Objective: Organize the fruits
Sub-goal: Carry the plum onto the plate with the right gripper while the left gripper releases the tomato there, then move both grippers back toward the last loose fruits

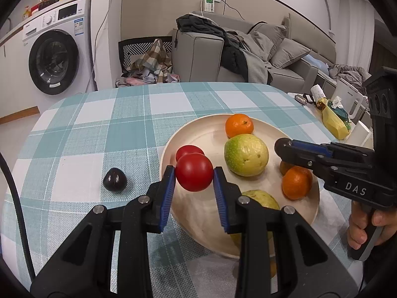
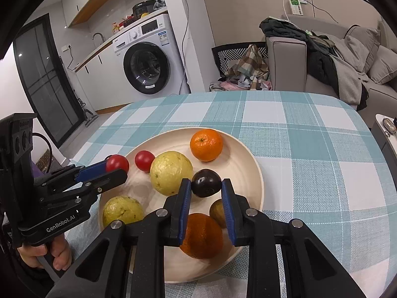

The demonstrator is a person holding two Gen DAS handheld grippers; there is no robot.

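Both tongs grip: our left (image 1: 194, 176) pinches a smooth, soft tomato (image 1: 194, 172) at its widest, our right (image 2: 206, 189) a slick plum (image 2: 206, 182) mid-frame over the plate (image 2: 248, 159).

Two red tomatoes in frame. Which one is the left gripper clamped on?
The left gripper holds the nearer, larger-looking tomato, pinched between its blue pads at the plate's left edge. The other tomato sits on the plate behind it, ungripped.

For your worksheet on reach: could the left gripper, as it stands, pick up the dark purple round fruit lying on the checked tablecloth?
Probably not yet: the left gripper has its jaws shut on a red tomato. The dark purple round fruit lies unobstructed beside it.
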